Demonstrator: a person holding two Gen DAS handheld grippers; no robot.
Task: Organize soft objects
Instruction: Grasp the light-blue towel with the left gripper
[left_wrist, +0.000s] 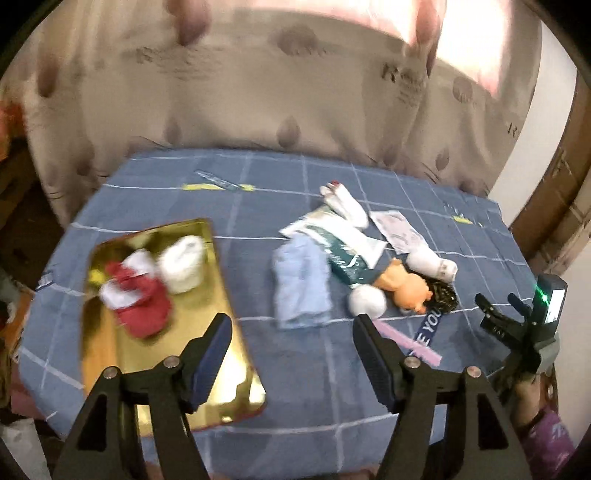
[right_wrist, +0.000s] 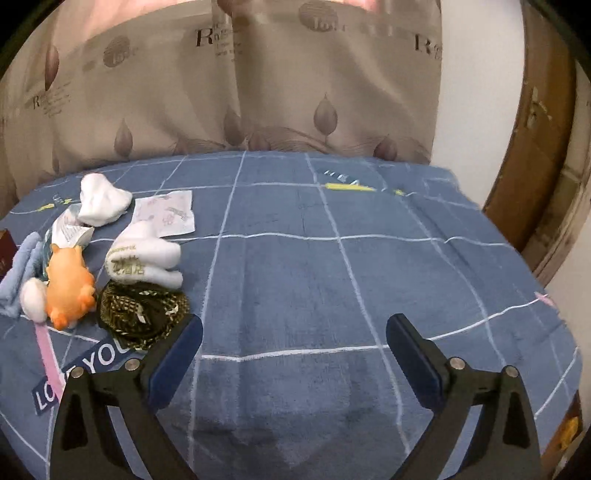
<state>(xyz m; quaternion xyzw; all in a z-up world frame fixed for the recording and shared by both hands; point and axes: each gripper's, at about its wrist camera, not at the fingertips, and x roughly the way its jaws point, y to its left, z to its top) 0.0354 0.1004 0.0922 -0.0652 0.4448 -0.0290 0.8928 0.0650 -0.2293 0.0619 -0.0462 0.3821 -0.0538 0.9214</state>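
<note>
In the left wrist view, the left gripper (left_wrist: 291, 332) is seen wide open above a blue checked cloth (left_wrist: 258, 369), with nothing between its jaws. A gold tray (left_wrist: 122, 350) lies on the cloth under and beyond the left finger. In the tray a red and white sock (left_wrist: 138, 299) and a white sock (left_wrist: 183, 266) are found side by side, touching. To the right of the tray, well apart from it, a heap of soft things is spread on the cloth: a light blue cloth (left_wrist: 301, 286), a teal and white packet (left_wrist: 341, 251), a white sock pair (left_wrist: 345, 205) at the far end, a printed sachet (left_wrist: 397, 232), an orange toy (left_wrist: 404, 286), a white ball (left_wrist: 367, 301) touching the toy, a dark patterned net (left_wrist: 441, 295) and another white sock (left_wrist: 434, 264). At the right edge the right gripper (left_wrist: 498, 301) is seen, held by a hand (left_wrist: 532, 387); its jaws are spread and empty. A beige curtain (left_wrist: 258, 92) hangs behind.

In the right wrist view, the right gripper (right_wrist: 295, 332) is shown wide open over bare cloth (right_wrist: 314, 277), nothing being held. The heap is found at the left: the orange toy (right_wrist: 68, 284), the white ball (right_wrist: 33, 299) against it, the net (right_wrist: 142, 310) just beside the left finger, a lettered white sock (right_wrist: 146, 258) touching the net, the sachet (right_wrist: 166, 214), the white sock pair (right_wrist: 101, 203) and the blue cloth (right_wrist: 18, 273) at the edge. The tray's contents cannot be seen here.
</note>
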